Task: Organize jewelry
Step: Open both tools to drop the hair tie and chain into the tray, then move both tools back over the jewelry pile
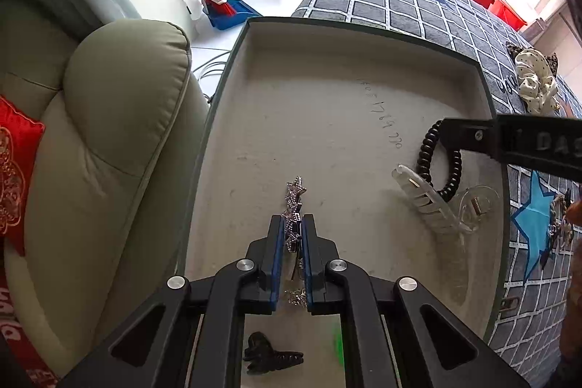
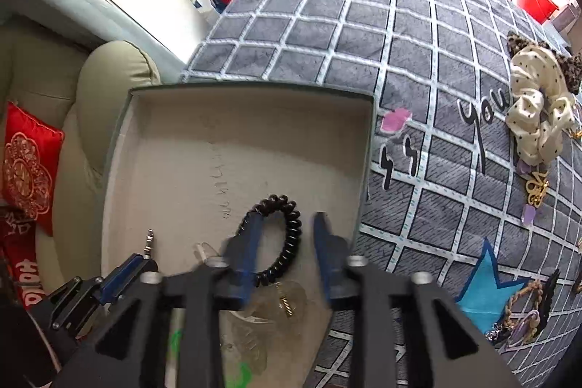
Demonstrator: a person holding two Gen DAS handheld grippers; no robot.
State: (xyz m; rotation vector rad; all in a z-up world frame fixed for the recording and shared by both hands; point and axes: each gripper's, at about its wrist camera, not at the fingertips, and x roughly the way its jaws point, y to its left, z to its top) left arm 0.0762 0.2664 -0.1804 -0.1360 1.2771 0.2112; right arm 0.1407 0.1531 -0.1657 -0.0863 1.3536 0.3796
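The shallow cardboard box (image 2: 120, 148) is beige inside with a dark green rim. The plush rug (image 2: 418, 35) is grey, gridded in white, with pink and blue stars. The coiled hair tie (image 2: 291, 231) is black; the fabric scrunchie (image 2: 534, 111) is cream with dark dots.

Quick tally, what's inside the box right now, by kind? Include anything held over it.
Claw clips: 2, clear claw clip and black claw clip
Spiral hair ties: 1, black coil tie
Rhinestone star clips: 1, star clip, gripped in the left tongs
Total: 4
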